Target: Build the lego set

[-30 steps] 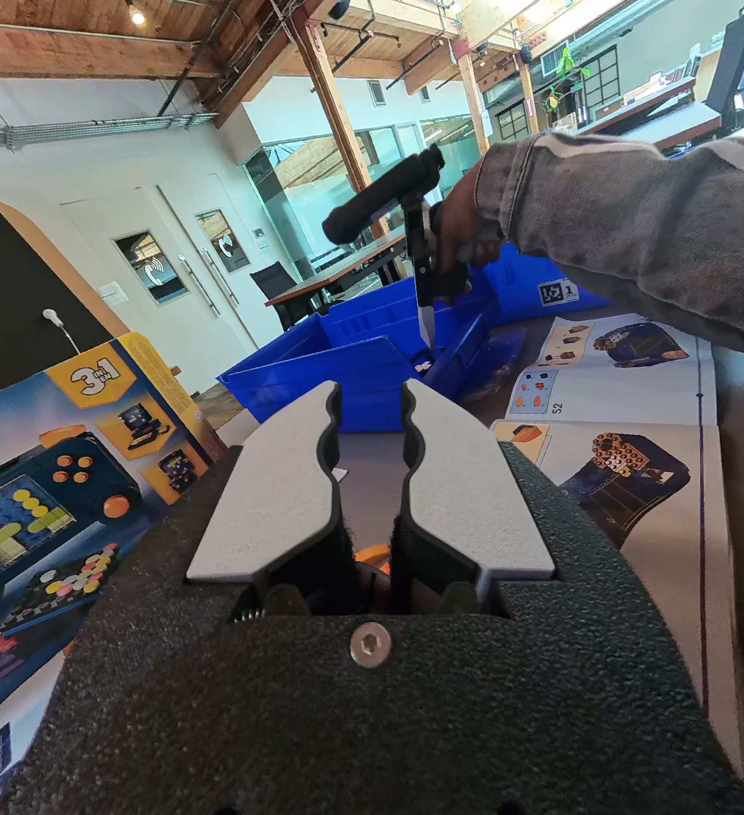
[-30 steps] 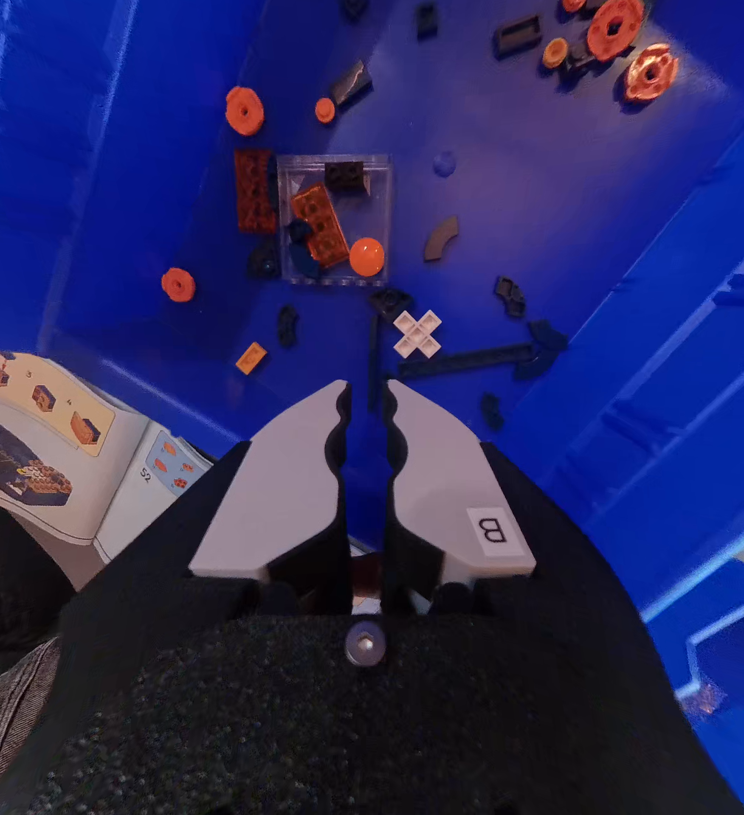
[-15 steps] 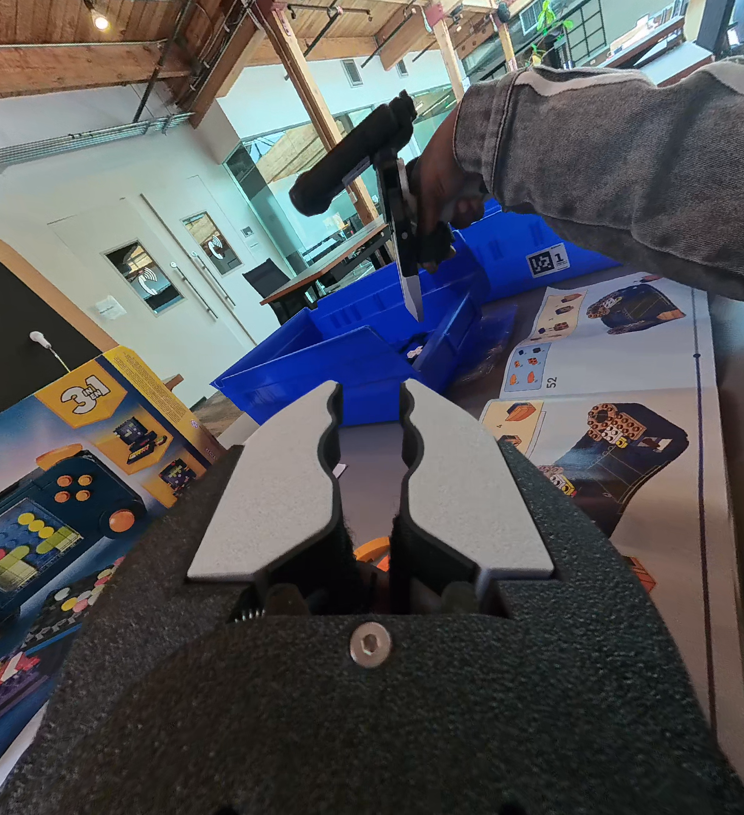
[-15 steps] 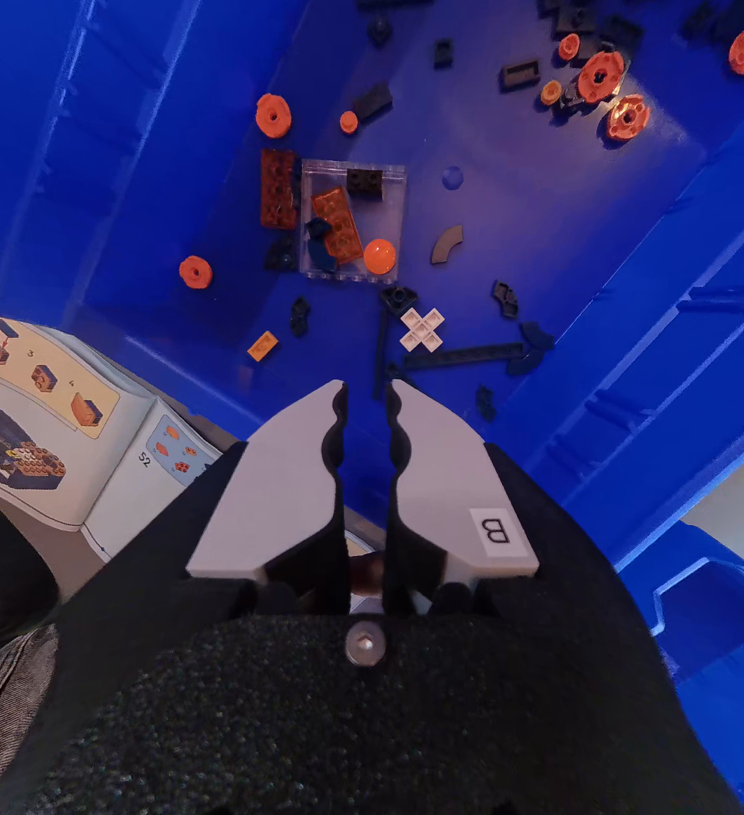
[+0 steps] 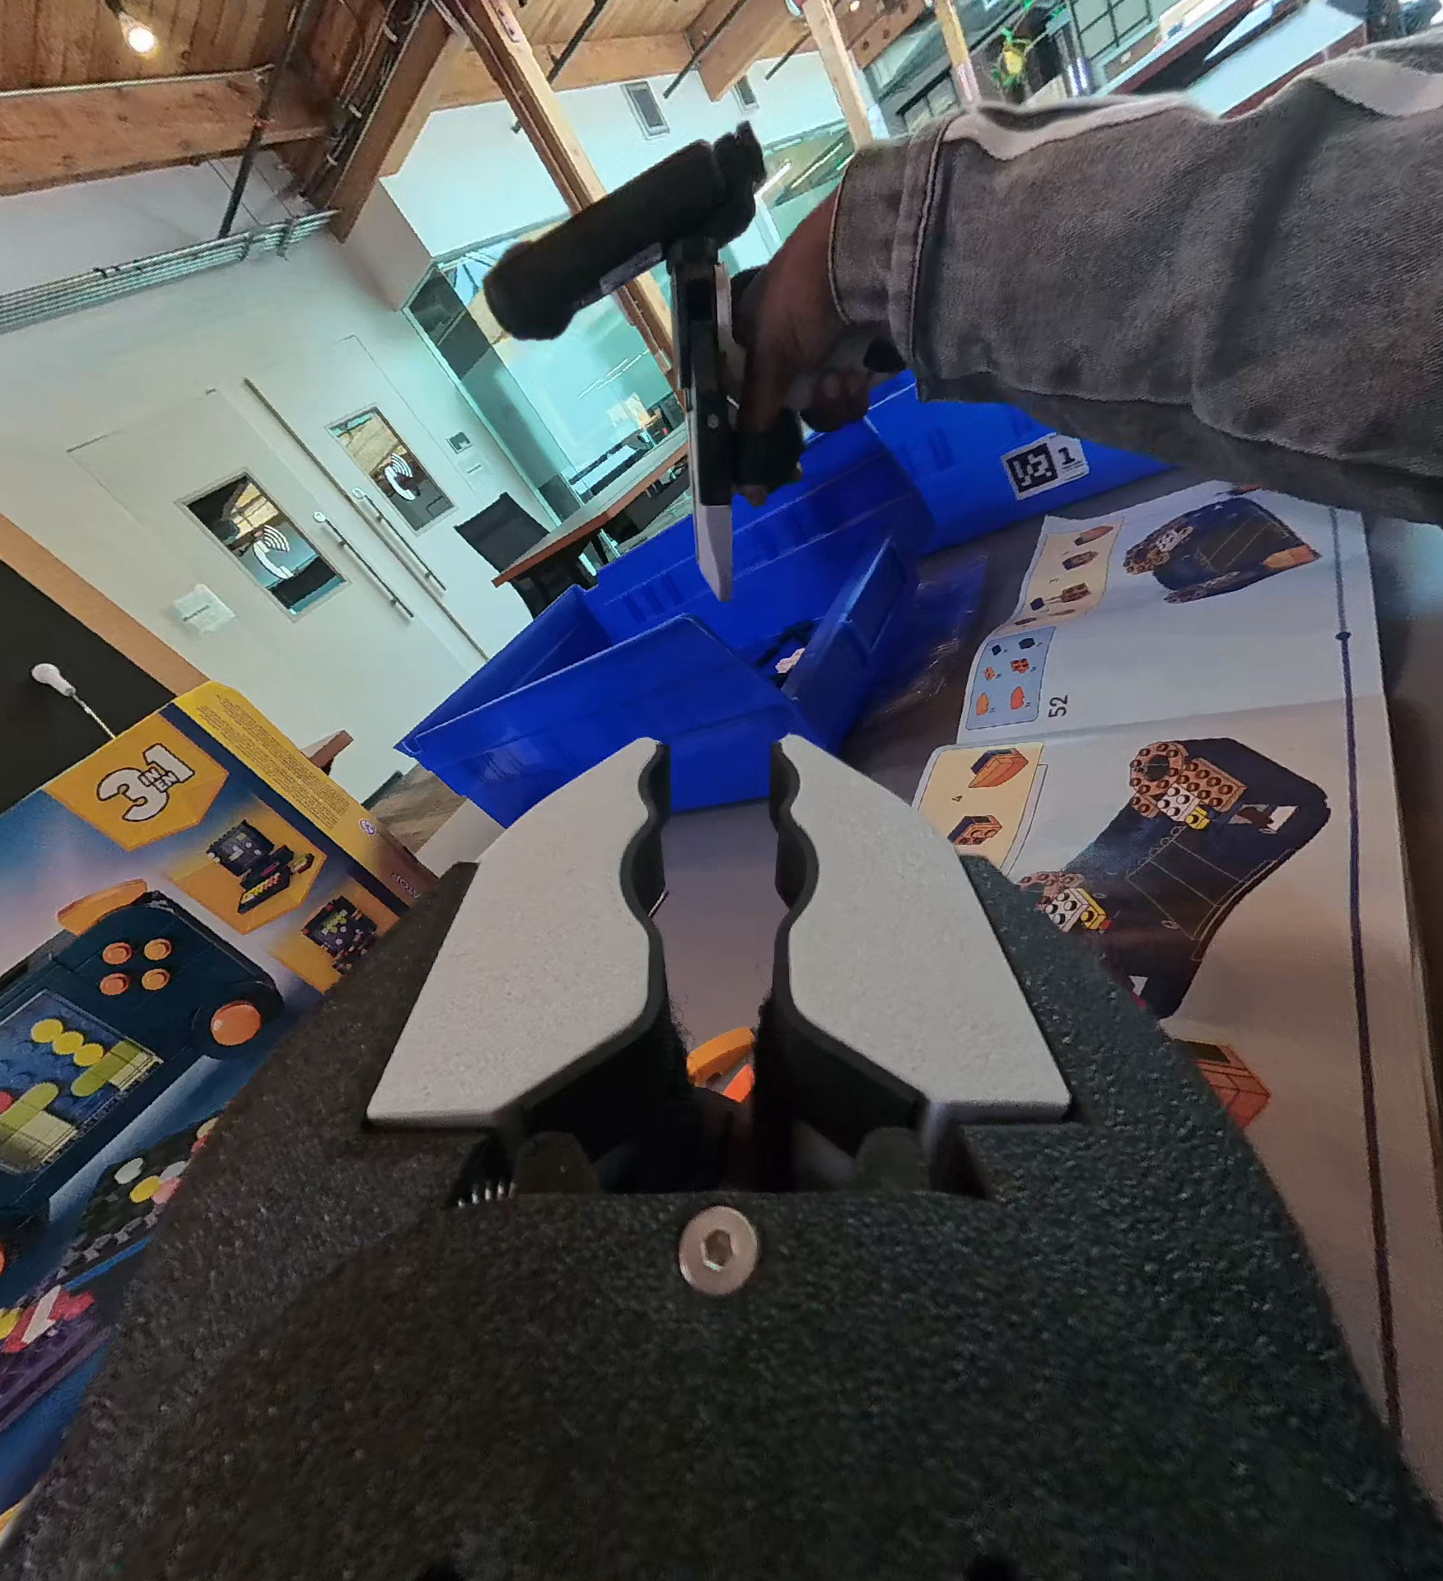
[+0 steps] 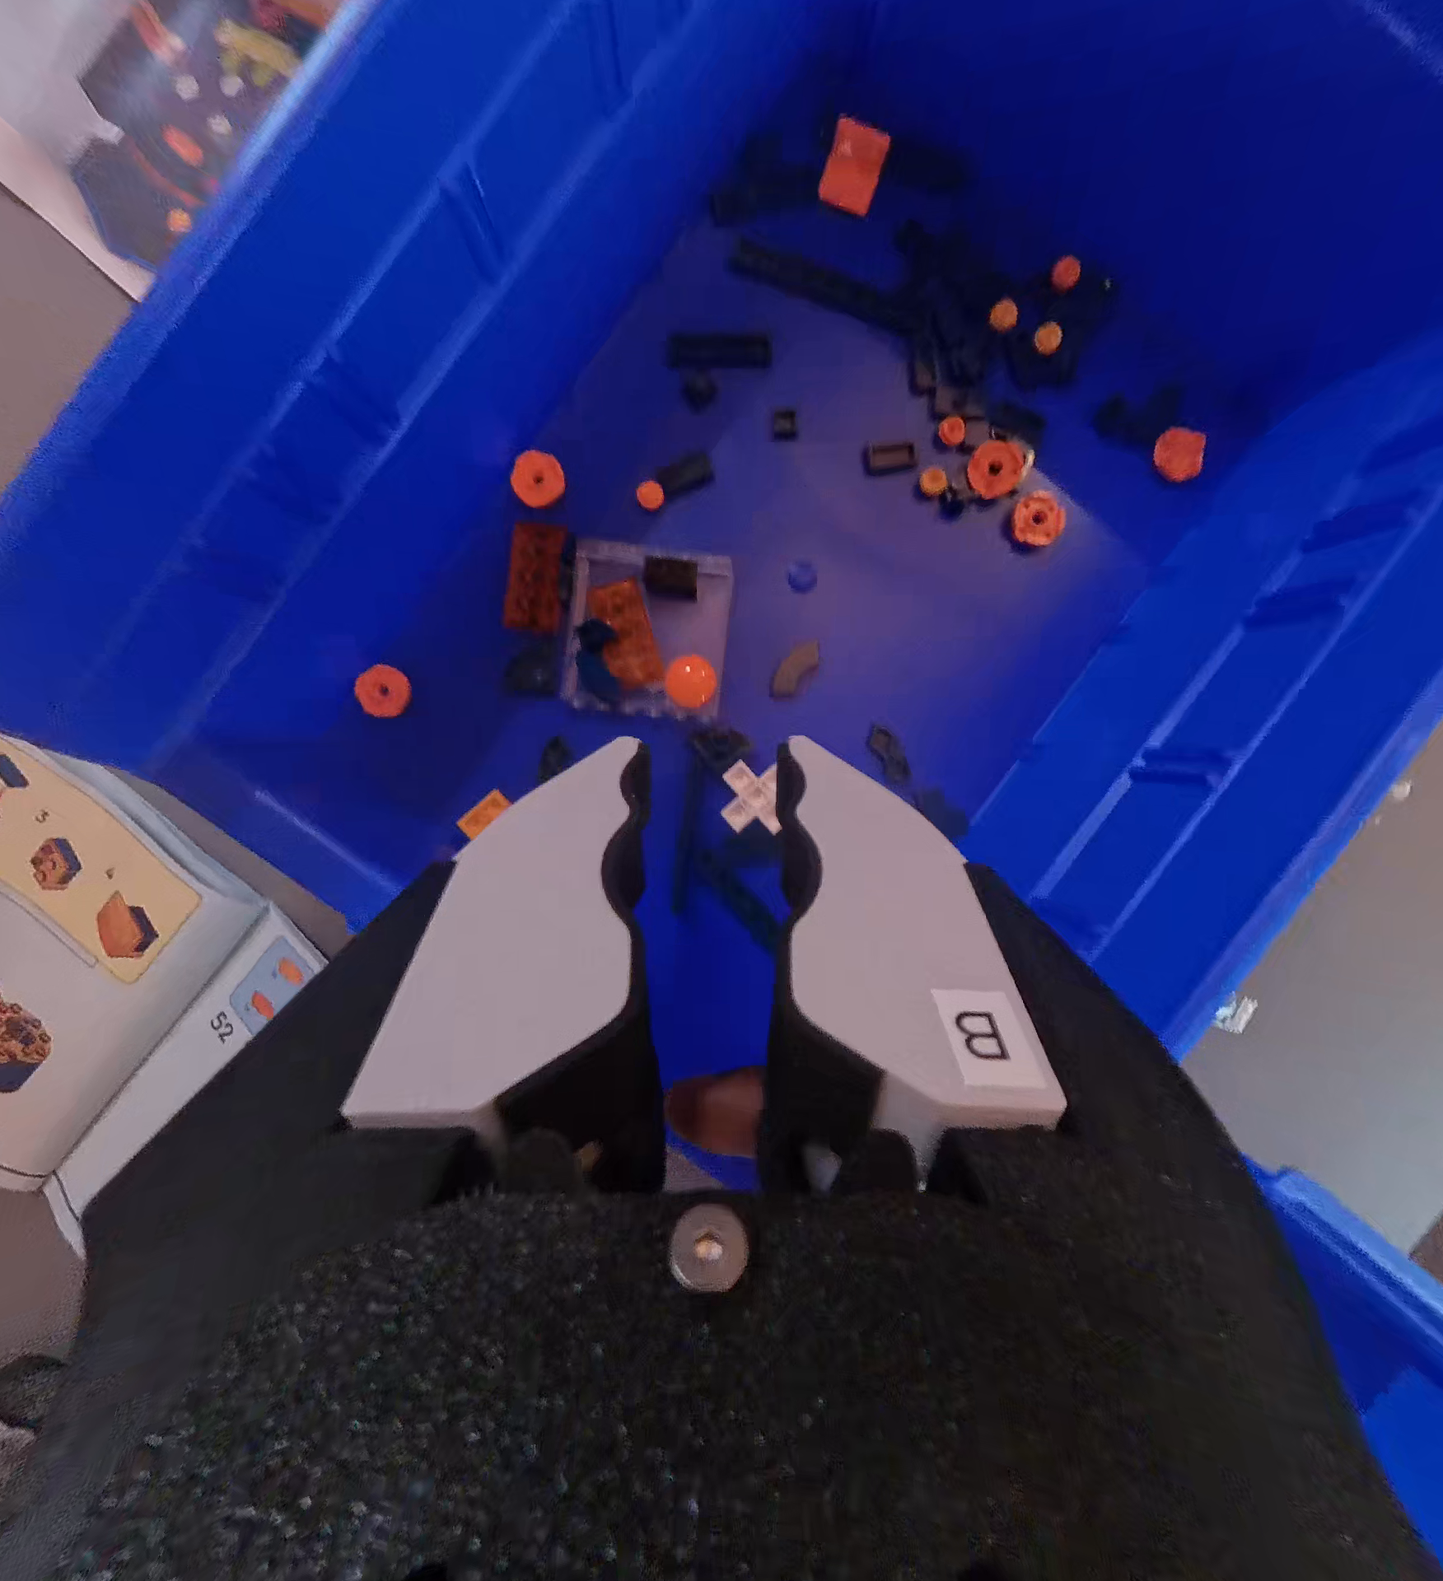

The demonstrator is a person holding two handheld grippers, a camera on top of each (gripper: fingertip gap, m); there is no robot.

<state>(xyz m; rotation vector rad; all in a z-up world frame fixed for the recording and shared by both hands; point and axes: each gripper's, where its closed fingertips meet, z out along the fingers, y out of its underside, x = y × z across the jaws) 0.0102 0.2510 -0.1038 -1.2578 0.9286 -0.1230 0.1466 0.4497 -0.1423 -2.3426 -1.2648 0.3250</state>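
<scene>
Right gripper (image 6: 709, 753) above blue bin (image 6: 376, 359), fingers apart, gripping nothing. White cross-shaped brick (image 6: 754, 797) on bin floor just beyond fingertips, among orange and dark bricks; clear square plate (image 6: 654, 637) farther in. Left gripper (image 5: 716, 757) low over table, fingers apart, bare; instruction booklet (image 5: 1197, 684) right, toy box (image 5: 102, 941) left.

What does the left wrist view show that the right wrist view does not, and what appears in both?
Only the left wrist view shows the toy box, the person's grey sleeve, the room behind, and the right gripper from outside, above the bins. Only the right wrist view shows the inside of the blue bin: orange and dark bricks, a clear plate and a white cross piece beyond the open right gripper. Both show blue bins and the instruction booklet. The left gripper is open.
</scene>
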